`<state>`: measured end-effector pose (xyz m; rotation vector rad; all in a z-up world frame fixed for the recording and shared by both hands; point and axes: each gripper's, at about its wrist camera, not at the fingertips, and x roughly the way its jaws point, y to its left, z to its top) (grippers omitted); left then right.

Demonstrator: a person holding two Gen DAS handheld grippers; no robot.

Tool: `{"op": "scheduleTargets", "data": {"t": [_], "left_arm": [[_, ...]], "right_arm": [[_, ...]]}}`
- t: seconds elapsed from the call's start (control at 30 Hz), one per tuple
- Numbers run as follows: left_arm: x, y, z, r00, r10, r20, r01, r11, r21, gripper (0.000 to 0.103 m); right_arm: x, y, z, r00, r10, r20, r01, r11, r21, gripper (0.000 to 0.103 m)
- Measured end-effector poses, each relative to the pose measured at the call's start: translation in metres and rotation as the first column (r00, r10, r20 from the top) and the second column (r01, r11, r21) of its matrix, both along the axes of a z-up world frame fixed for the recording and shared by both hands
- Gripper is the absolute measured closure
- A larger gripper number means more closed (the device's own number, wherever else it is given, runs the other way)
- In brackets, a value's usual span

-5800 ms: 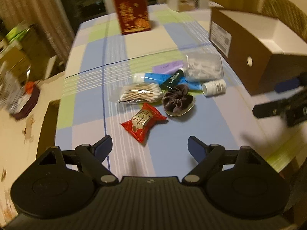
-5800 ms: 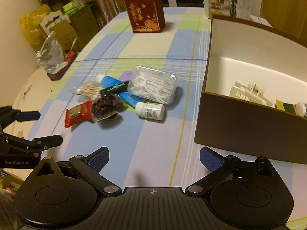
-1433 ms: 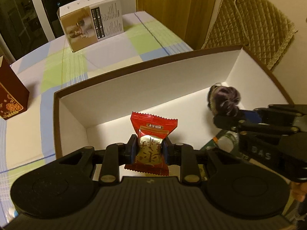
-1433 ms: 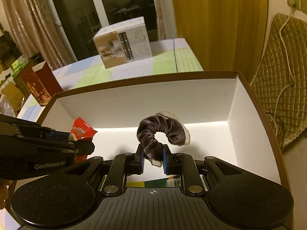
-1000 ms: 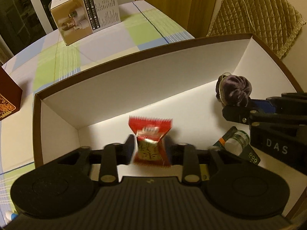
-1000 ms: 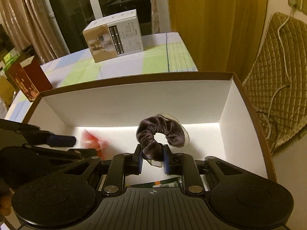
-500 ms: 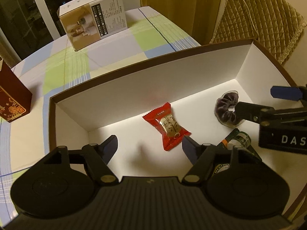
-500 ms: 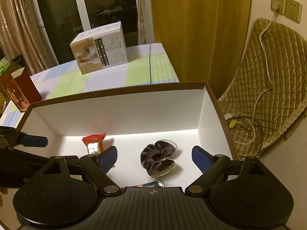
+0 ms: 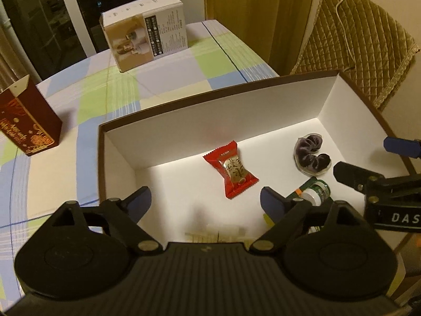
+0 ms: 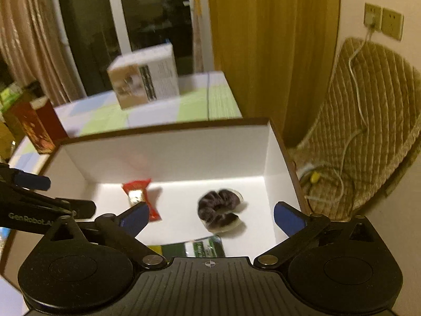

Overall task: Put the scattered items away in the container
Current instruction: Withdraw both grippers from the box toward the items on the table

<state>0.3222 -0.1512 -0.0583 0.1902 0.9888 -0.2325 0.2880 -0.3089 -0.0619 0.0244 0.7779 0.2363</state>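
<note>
The red candy packet [image 9: 232, 168] and the dark velvet scrunchie [image 9: 311, 156] lie apart on the white floor of the brown box [image 9: 210, 121], while my left gripper [image 9: 206, 201] and right gripper [image 10: 210, 217] hover above it, jaws spread wide, empty.

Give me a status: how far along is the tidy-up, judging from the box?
Done: the red candy packet and the dark scrunchie lie on the floor of the box, beside a small bottle. In hand: nothing; the left gripper and the right gripper are both open above the box. Left: cannot tell, as the rest of the table is out of view.
</note>
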Motion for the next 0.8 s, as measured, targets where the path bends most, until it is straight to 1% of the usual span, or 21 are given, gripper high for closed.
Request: {"op": "scheduleTargets", "data": {"t": [0.13, 0.2, 0.33, 0.5, 0.63, 0.8], "left_arm": [[-0.02, 0.003, 0.014, 0.999, 0.02, 0.039, -0.02, 1.0, -0.001, 0.011], [-0.031, 0.005, 0.021, 0.998, 0.031, 0.06, -0.03, 1.0, -0.006, 0.006], [-0.055, 0.012, 0.035, 0.994, 0.062, 0.086, -0.06, 0.998, -0.022, 0.004], [-0.083, 0.023, 0.052, 0.989, 0.11, 0.102, -0.106, 0.993, -0.046, 0.003], [-0.109, 0.033, 0.063, 0.983, 0.142, 0.114, -0.135, 0.989, -0.065, 0.003], [-0.143, 0.049, 0.065, 0.976, 0.196, 0.095, -0.186, 0.977, -0.101, 0.003]], "right_arm": [[-0.018, -0.002, 0.01, 0.999, 0.007, 0.041, -0.01, 0.998, 0.063, 0.0], [-0.029, 0.0, 0.015, 0.997, 0.016, 0.075, -0.021, 0.997, 0.069, 0.0], [-0.056, 0.002, 0.026, 0.99, 0.007, 0.138, -0.017, 0.998, 0.067, 0.0], [-0.088, 0.0, 0.037, 0.985, -0.019, 0.174, 0.001, 0.995, 0.101, 0.0], [-0.107, -0.002, 0.042, 0.987, -0.024, 0.157, 0.004, 0.992, 0.125, 0.0], [-0.126, 0.002, 0.038, 0.995, -0.027, 0.092, 0.018, 0.995, 0.097, 0.0]]}}
